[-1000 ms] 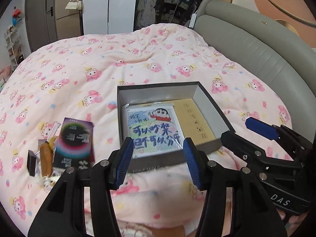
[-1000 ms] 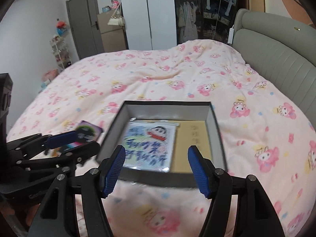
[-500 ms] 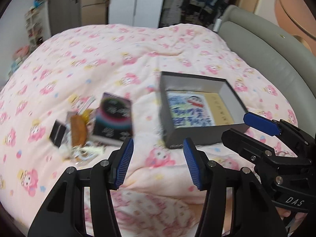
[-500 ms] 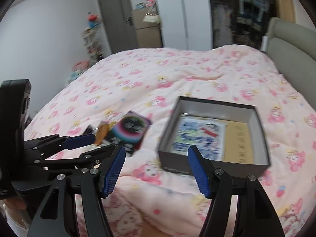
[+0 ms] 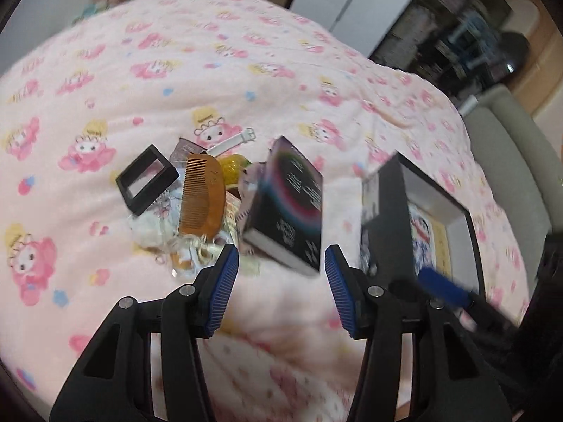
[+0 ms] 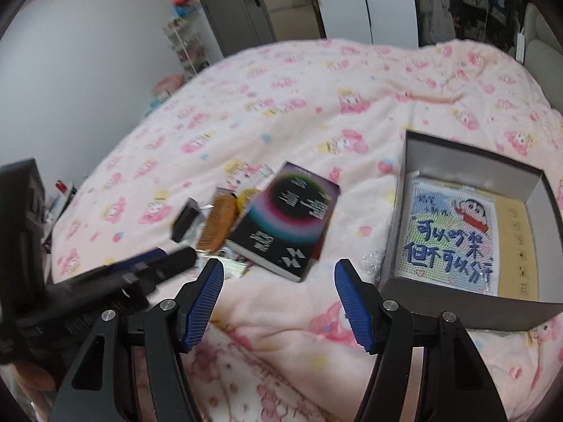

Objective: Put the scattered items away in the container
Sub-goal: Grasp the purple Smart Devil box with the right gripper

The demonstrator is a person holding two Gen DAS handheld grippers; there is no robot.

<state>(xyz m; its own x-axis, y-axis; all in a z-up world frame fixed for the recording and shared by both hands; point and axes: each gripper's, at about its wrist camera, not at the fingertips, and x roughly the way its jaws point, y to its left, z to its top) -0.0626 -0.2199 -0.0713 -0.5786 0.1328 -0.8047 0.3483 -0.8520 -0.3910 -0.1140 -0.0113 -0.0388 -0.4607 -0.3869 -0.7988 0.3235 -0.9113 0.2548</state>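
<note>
so the whole thing sits on a bed with a pink cartoon-print duvet (image 5: 176,70). going left to right in the left wrist view: at about 9 o'clock of the pile there's a little black square frame (image 5: 147,178), tilted, touching an orange comb (image 5: 202,198) that lies on top of a heap of white, clear bits i can't really make out. a yellow round thing (image 5: 234,168) peeks out just past the comb at its 1 o'clock, and a white strap (image 5: 234,142) sticks out behind at 12. then comes the black box with the rainbow ring (image 5: 293,207), propped at a slant on the edge of the pile. further toward 3 o'clock is the grey container (image 5: 387,218), open, with a cartoon picture card (image 6: 448,235) lying flat inside and a tan card (image 6: 517,246) beside it.

left gripper (image 5: 281,292) is unclenched and its jaws are closing a little, nothing between them — the black box is just ahead of the tips at 12, not touched. right gripper (image 6: 279,302) is spread wide and empty too, hovering over bare duvet, with the black box at its 12 o'clock and the container off at 2.

each gripper shows up blurred in the other's view — the right one at 4 o'clock in the left camera, the left one at 8 o'clock in the right camera.
</note>
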